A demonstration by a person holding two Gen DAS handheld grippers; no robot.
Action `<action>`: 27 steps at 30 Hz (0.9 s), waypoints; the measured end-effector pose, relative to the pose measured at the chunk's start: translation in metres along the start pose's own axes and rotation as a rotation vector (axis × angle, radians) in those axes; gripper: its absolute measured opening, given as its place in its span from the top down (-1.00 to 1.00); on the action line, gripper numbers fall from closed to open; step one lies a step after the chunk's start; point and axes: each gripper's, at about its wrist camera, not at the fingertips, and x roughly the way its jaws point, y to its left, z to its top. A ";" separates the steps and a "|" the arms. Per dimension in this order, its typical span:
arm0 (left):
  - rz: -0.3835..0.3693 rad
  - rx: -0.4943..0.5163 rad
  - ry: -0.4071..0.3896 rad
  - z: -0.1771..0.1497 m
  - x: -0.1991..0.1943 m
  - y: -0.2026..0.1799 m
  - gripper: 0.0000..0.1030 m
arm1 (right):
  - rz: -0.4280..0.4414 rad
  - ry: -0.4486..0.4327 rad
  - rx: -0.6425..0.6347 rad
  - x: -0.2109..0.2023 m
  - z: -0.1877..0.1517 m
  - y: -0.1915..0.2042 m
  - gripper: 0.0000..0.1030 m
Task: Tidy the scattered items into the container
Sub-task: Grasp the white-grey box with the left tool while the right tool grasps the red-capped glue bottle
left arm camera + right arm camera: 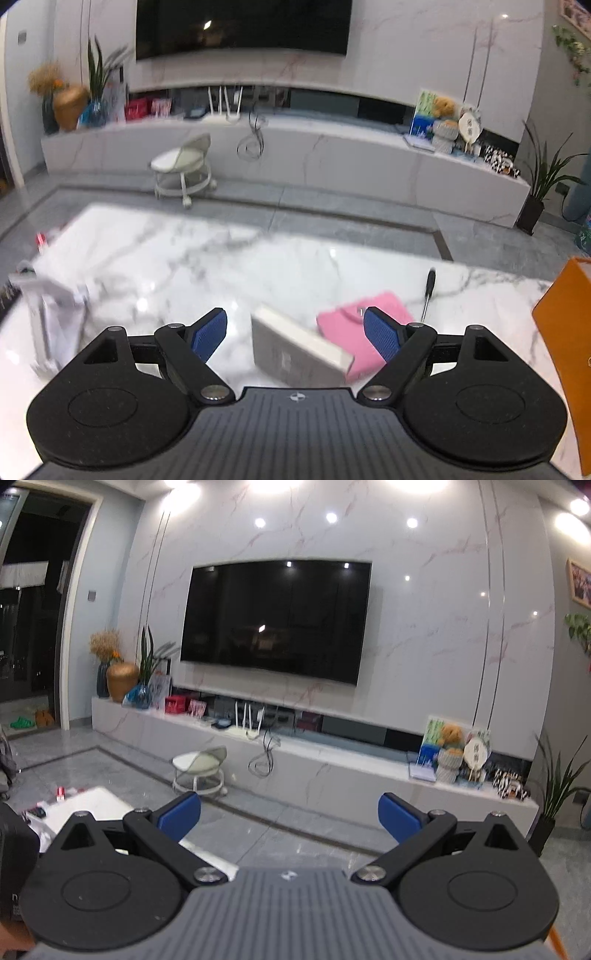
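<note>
While left wrist view looks down on glossy marble tabletop (229, 258) with scattered items, right wrist view shows mostly TV wall and floor, only tabletop corner at left. Left gripper (295, 332) spread wide, empty, hovering over flat white box (299, 350); pink folded cloth (365, 332) just beside box; slim black pen (428, 291) beyond; orange container (569, 350) at right edge (partly cropped). Right gripper (290, 818) wide, empty, raised above floor.
</note>
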 end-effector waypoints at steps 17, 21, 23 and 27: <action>0.000 0.020 0.065 -0.017 0.027 0.012 -0.08 | 0.007 0.172 0.034 0.028 -0.057 0.003 -1.00; -0.019 0.018 0.082 -0.017 0.031 0.017 0.11 | 0.034 0.246 0.030 0.024 -0.082 0.005 -1.00; -0.029 0.021 0.086 -0.017 0.031 0.019 0.15 | 0.047 0.278 0.015 0.021 -0.093 0.008 -1.00; -0.046 0.022 0.103 -0.018 0.032 0.024 0.21 | 0.087 0.315 -0.021 0.020 -0.108 0.014 -0.99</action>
